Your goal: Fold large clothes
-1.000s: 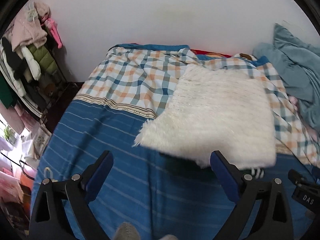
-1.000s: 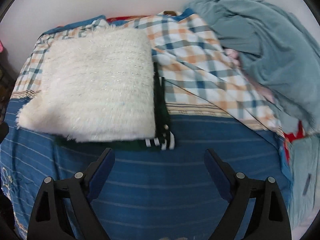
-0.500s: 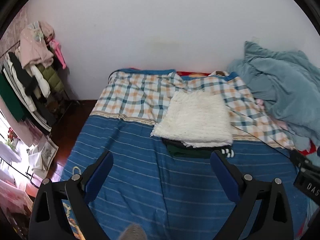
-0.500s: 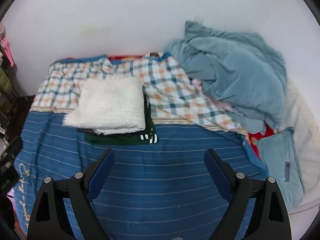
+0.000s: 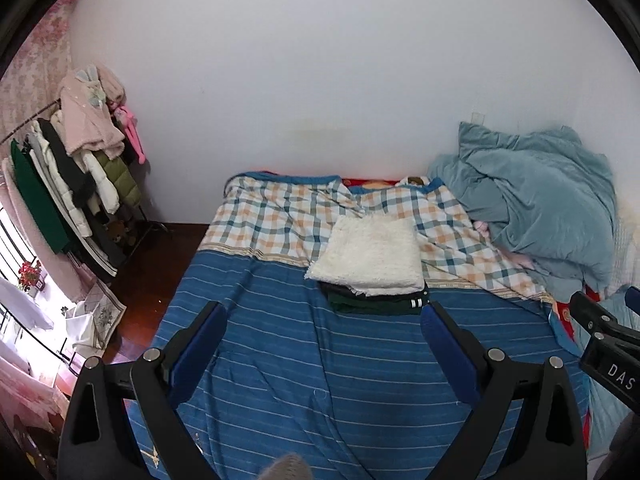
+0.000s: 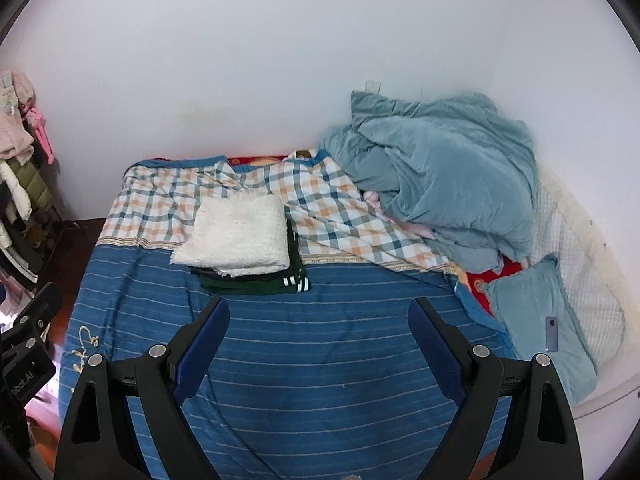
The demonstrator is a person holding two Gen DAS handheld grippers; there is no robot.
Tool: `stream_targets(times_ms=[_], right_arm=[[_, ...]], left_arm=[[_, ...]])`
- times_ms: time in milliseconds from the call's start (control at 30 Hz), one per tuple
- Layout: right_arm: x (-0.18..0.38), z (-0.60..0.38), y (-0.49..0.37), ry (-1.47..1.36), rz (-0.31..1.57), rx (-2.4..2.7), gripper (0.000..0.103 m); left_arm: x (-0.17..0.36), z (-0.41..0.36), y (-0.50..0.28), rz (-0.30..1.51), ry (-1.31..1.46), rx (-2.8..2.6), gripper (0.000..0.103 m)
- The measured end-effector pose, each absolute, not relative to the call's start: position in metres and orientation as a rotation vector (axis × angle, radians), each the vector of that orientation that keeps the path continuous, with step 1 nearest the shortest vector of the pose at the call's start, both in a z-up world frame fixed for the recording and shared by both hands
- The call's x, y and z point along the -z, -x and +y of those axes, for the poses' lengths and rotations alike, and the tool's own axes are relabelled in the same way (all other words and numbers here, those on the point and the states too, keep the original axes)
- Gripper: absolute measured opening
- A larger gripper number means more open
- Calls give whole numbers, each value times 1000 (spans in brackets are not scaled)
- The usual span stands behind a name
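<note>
Both of my grippers are empty, their blue-padded jaws spread wide in the lower half of each view: my left gripper [image 5: 324, 344] and my right gripper [image 6: 319, 338] hang above the blue striped bedspread [image 5: 360, 380], touching nothing. A second ago the cameras sat close over the clothes and the white garment filled the frame; since then I have drawn back, so the whole bed and the plain white wall now show. The task's things lie in a neat stack at the middle of the frame, where the blue stripes meet a checked blanket [image 5: 280, 216]: a fluffy white folded garment [image 5: 370, 256] lies squarely on top of a dark green folded garment [image 5: 376, 306] with white stripes at its lower right corner. A crumpled teal duvet [image 6: 444, 184] is heaped at the right, a teal pillow [image 6: 532, 320] lies at the lower right of the right wrist view, and a rack of hanging coats [image 5: 76, 176] stands at the left edge. I judge that this garment's fold is finished and released; whether another piece awaits, the views do not show.
</note>
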State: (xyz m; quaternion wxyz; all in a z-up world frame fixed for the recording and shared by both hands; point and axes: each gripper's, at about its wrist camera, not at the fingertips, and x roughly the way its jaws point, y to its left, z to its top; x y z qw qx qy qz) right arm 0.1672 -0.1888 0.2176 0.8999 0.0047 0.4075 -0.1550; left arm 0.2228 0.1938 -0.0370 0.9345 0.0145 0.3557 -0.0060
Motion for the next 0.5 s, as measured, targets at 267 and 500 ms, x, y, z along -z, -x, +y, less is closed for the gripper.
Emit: stream_targets(times_ms=[267, 500], right_arm=[[-261, -186, -119, 3, 768, 312, 92], [-275, -183, -95, 31, 733, 308, 94]], left_arm=[[17, 189, -186, 695, -25, 28, 99], [8, 185, -168, 666, -18, 18, 99]])
